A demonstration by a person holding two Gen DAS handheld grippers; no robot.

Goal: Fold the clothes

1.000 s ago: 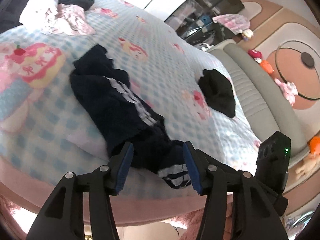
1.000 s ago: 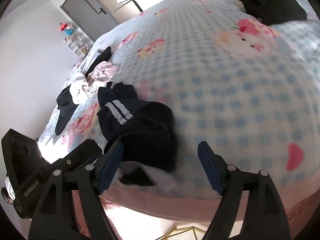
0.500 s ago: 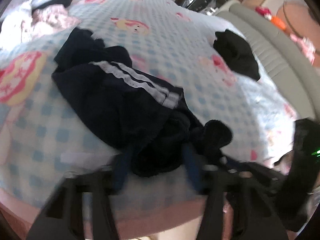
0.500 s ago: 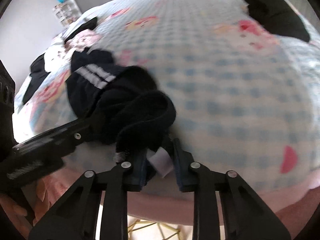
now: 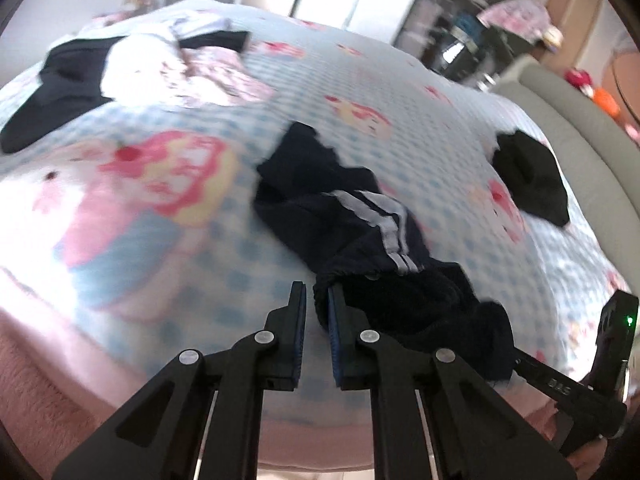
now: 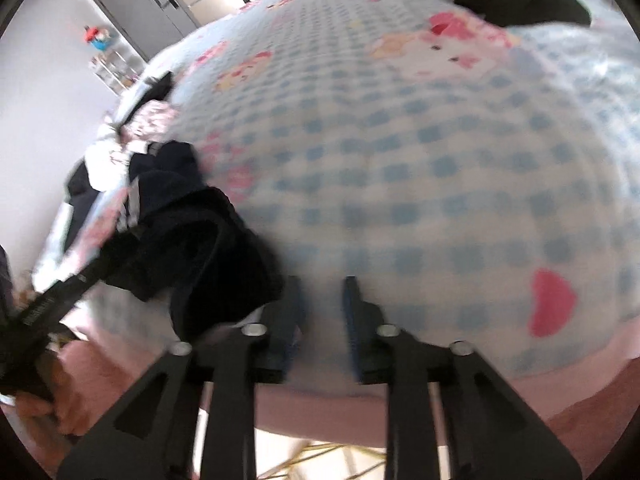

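A navy garment with white stripes [image 5: 360, 232] lies crumpled near the bed's front edge. My left gripper [image 5: 316, 294] has its jaws closing, nearly together, with the garment's gathered dark edge pinched between the pads. My right gripper [image 6: 322, 292] has its jaws opening. Only the checked bedspread [image 6: 420, 160] shows in the gap between them. The navy garment [image 6: 208, 248] bunches against the outside of its left finger. The picture is blurred there, and I cannot tell if a fold is still caught. Each gripper shows at the edge of the other's view.
A black garment [image 5: 528, 184] lies further right on the bed. A pile of white, pink and black clothes [image 5: 160, 60] sits at the far left. A grey sofa [image 5: 580, 128] runs along the bed's right side. The pink bed edge [image 5: 60, 380] is just below the grippers.
Both grippers went from wide open to closed on the navy garment's near end. The right jaws have since parted and the cloth now sits to their left. The garment is more bunched.
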